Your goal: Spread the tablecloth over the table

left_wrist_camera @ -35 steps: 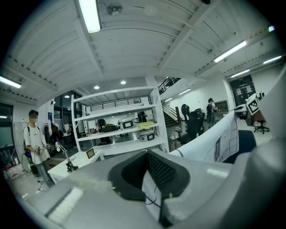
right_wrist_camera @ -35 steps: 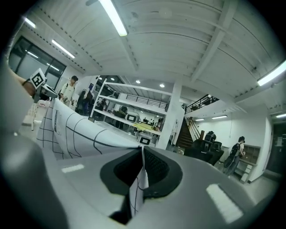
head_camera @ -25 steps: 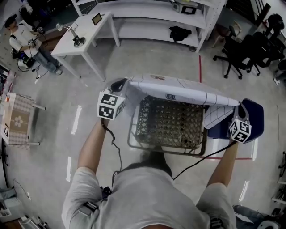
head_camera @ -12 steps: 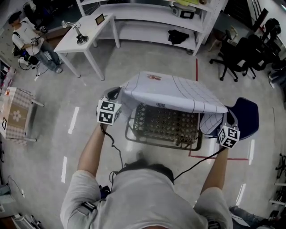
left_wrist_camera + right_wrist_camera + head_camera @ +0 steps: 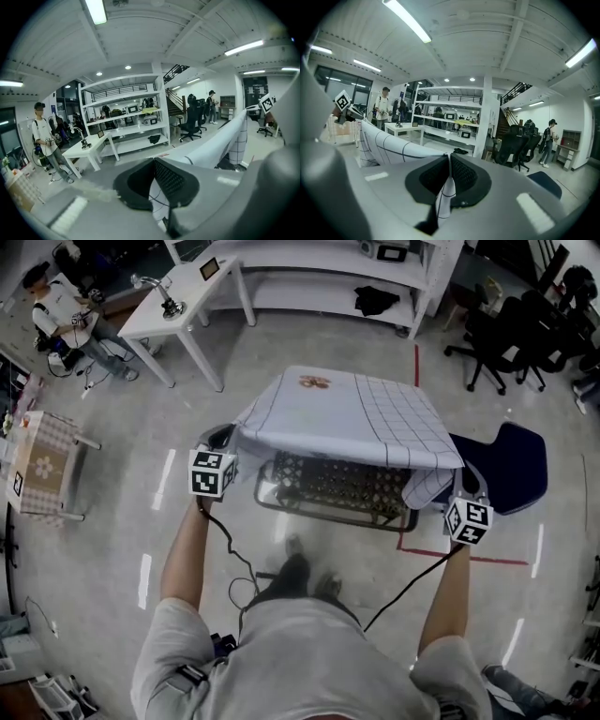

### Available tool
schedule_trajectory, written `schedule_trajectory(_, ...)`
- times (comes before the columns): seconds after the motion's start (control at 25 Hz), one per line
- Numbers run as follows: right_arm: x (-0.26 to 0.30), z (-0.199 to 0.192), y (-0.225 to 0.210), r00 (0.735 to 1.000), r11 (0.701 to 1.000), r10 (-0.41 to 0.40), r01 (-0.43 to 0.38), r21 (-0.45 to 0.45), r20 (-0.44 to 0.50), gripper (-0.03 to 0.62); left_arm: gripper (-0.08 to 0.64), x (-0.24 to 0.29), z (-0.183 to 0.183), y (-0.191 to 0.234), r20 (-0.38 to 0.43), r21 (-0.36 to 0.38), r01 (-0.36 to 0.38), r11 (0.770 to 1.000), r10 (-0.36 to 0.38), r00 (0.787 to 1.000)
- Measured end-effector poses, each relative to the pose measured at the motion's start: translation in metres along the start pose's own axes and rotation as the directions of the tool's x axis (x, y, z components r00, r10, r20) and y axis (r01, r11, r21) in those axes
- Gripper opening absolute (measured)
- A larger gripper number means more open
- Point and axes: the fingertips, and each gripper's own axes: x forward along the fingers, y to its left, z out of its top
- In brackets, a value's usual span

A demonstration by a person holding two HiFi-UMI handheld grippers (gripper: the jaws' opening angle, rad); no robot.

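A white tablecloth [image 5: 347, 413] with thin dark grid lines and a small red motif is stretched in the air over a small table with a woven top [image 5: 337, 486]. My left gripper [image 5: 228, 437] is shut on the cloth's near left corner, and in the left gripper view the cloth [image 5: 211, 150] runs off to the right from between the pads. My right gripper [image 5: 466, 491] is shut on the near right corner, where a fold of cloth [image 5: 444, 194] hangs between the pads. The far part of the table is hidden under the cloth.
A dark blue chair seat [image 5: 506, 470] stands right of the table. A white desk [image 5: 183, 310] and white shelving [image 5: 328, 277] lie beyond. A small table with a checked cloth [image 5: 37, 474] stands at the far left, black office chairs [image 5: 511, 334] at the back right, and a person [image 5: 61, 315] at the upper left.
Both grippers have carried the cloth forward and lower, so it now spreads wider and flatter over the table. The woven top shows less than before. Both grips are unchanged.
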Motion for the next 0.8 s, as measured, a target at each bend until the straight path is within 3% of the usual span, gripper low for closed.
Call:
schedule_trajectory(0.2,-0.028,0.002,0.001,0.999,0.998,0.040,-0.039,-0.053,0.007,0.008,0.023,-0.029,0.003,-0.012,-0.001,0.063,0.020,0.998,-0.020,1.000)
schedule_trajectory(0.32,-0.045,0.004,-0.002,0.999,0.998,0.043,-0.042,-0.036,0.021,0.008,0.023,-0.050,0.009,-0.021,0.012,0.095,0.026,0.995,-0.027,1.000)
schedule_trajectory(0.6,-0.079,-0.001,0.009,0.998,0.997,0.063,-0.062,-0.050,0.020,0.008,0.023,-0.086,0.000,-0.028,0.017,0.090,0.029,0.996,-0.031,0.999)
schedule_trajectory(0.8,-0.103,-0.021,0.007,0.998,0.997,0.067,-0.067,-0.033,-0.005,0.008,0.023,-0.105,-0.019,-0.048,-0.021,0.132,0.051,0.990,-0.049,0.999)
